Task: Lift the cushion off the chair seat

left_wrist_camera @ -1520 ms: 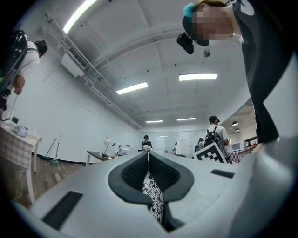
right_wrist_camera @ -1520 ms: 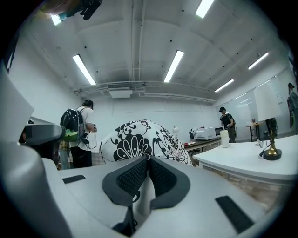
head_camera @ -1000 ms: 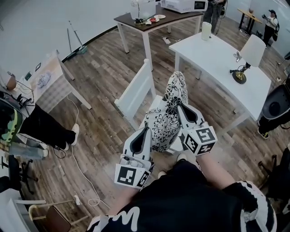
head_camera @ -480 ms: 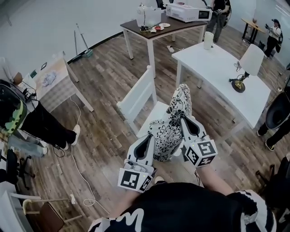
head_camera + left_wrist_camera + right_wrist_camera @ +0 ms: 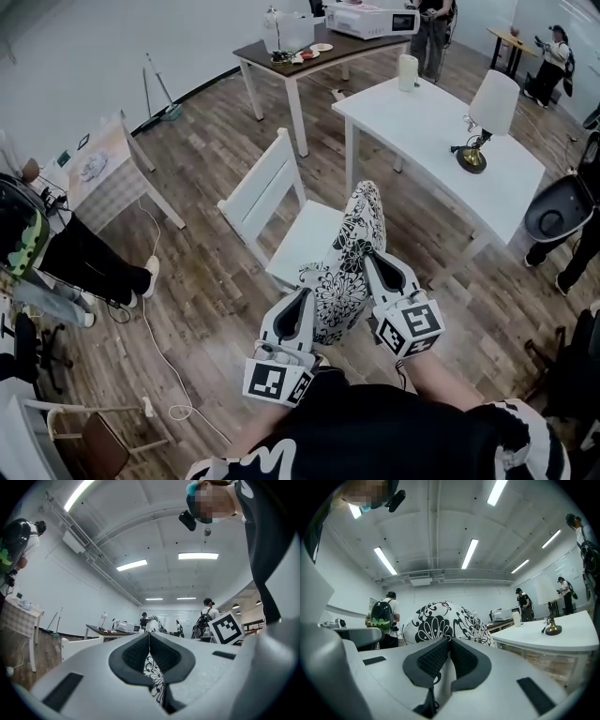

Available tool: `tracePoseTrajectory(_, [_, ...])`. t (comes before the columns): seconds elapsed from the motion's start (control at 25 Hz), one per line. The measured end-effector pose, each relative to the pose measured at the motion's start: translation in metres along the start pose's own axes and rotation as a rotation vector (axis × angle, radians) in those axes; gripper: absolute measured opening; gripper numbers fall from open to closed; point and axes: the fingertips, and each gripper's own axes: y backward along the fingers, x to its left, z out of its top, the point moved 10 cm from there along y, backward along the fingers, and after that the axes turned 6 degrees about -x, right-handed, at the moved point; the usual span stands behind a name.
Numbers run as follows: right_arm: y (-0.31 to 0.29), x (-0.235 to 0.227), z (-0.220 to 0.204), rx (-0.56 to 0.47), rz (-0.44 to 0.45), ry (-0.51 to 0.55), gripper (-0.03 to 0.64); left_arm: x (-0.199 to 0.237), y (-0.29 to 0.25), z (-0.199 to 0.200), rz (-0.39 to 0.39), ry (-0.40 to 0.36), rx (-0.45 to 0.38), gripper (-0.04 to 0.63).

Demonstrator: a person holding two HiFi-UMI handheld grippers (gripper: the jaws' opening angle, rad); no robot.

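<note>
Head view has the cushion [image 5: 354, 234] standing on edge over the front right corner of the chair [image 5: 265, 185]. It looks to be lifted clear of the seat, though its lower end is hidden behind the tools. The left tool [image 5: 302, 300] is closed down narrow on the patterned fabric at the cushion's near end, and the right tool [image 5: 368, 255] pinches the opposite edge, its jaws nearly together.

To finish well, both tools should keep their pinch firm and rise evenly, so the soft cushion neither sags nor slips. It should also be carried away from the chair's backrest and from the white table [image 5: 422, 122] just beside the chair, where a lamp [image 5: 487, 112] could be knocked.

No brand or wording can be read. The cushion bears only a black floral print, and the marker cubes [image 5: 275, 380] show only square patterns.
</note>
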Motion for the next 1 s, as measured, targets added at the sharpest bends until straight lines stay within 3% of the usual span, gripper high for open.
tracePoseTrajectory(0.24, [0.056, -0.002, 0.005, -0.009, 0.009, -0.011, 0.034, -0.051, 0.025, -0.005, 0.009, -0.004, 0.010, 0.006])
tracePoseTrajectory(0.68, [0.161, -0.005, 0.004, 0.012, 0.047, -0.027, 0.034, -0.150, 0.098, -0.013, 0.099, 0.009, -0.002, 0.006])
tracePoseTrajectory(1.0, [0.195, 0.001, 0.002, 0.011, 0.086, -0.055, 0.034, -0.183, 0.129, -0.019, 0.144, -0.002, 0.014, 0.006])
